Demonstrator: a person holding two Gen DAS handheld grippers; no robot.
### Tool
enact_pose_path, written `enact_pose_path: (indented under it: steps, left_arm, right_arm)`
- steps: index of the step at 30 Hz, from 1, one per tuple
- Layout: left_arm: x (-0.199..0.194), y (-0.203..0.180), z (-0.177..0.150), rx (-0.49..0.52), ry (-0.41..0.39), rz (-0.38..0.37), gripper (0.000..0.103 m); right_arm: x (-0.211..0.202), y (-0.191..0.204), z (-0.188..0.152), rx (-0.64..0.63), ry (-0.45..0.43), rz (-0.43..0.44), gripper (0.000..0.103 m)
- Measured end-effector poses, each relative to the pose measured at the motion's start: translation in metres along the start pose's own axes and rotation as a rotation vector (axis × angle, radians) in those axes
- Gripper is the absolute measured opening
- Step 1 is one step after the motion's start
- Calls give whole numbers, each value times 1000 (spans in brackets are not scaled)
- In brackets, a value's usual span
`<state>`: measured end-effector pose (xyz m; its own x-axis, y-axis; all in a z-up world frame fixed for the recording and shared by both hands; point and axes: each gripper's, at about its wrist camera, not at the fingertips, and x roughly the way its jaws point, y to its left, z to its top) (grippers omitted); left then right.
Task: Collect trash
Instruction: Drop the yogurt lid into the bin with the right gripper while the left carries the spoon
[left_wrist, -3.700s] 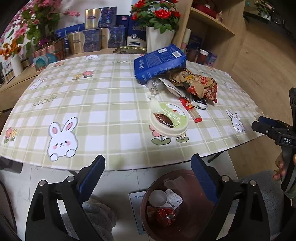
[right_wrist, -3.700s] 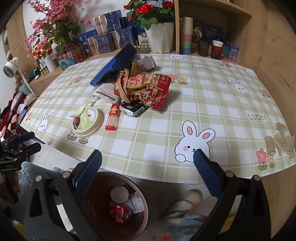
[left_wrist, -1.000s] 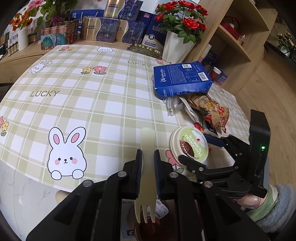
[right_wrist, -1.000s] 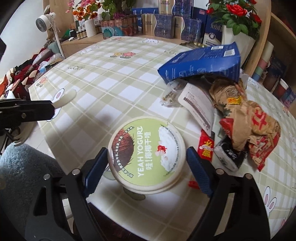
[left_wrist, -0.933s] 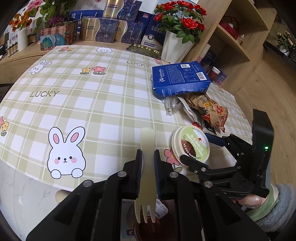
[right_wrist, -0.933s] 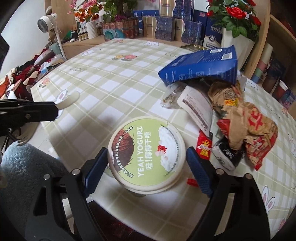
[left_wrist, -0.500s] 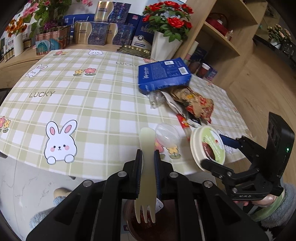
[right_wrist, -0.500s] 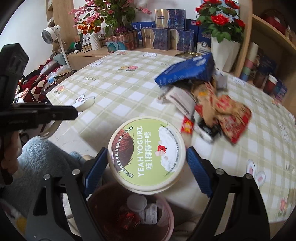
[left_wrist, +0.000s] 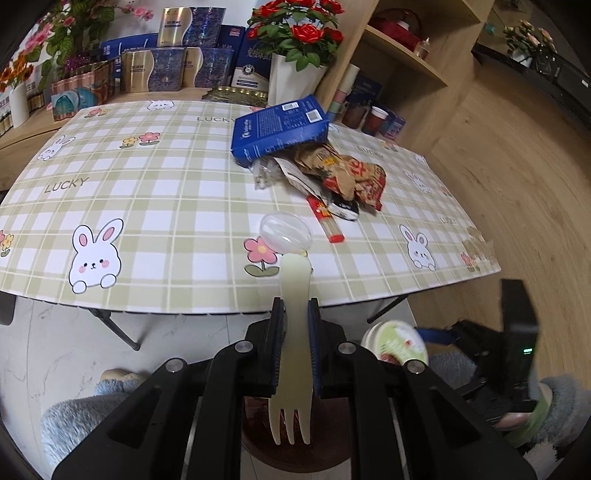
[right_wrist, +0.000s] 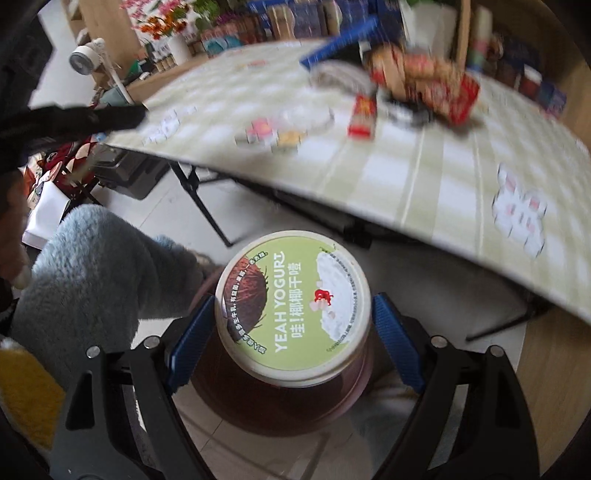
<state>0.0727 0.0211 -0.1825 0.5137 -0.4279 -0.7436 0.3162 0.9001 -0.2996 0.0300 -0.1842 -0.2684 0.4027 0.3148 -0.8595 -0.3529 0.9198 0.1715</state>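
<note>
You've carried the yogurt tub (right_wrist: 293, 308) off the table (left_wrist: 155, 206); your right gripper (right_wrist: 291, 343), spread wide, clamps it over the bin (right_wrist: 280, 402). Your left gripper (left_wrist: 295, 350), nearly closed, pinches the fork (left_wrist: 293, 332), tines above the bin.

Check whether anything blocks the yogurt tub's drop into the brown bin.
Nothing visible does. The green-lidded round yogurt tub, clamped in the right gripper, hangs directly over the brown round plastic bin, beside a fuzzy blue sleeve.

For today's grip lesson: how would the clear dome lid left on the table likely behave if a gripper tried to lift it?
The clear dome lid looks thin, so probably light and easily crushed. Its rounded, glossy top may slip between pads. Lying flat on the table, it seems unlikely to roll.
</note>
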Motion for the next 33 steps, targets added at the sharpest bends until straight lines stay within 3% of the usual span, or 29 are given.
enact_pose_path:
  steps: [7, 15, 17, 20, 33]
  left_arm:
    - [3, -8, -10, 20, 27, -2, 13]
    - [12, -10, -15, 24, 52, -6, 13]
    - [13, -11, -16, 25, 58, -9, 13]
    - [17, -12, -18, 31, 68, -10, 13]
    - [54, -11, -50, 57, 201, 1, 13]
  right_arm:
    - [34, -4, -16, 48, 135, 31, 85]
    - [47, -7, -19, 70, 179, 38, 89]
    - [42, -7, -15, 73, 152, 35, 94]
    - [32, -10, -10, 74, 113, 18, 94]
    - [-36, -28, 1, 112, -287, -278, 97]
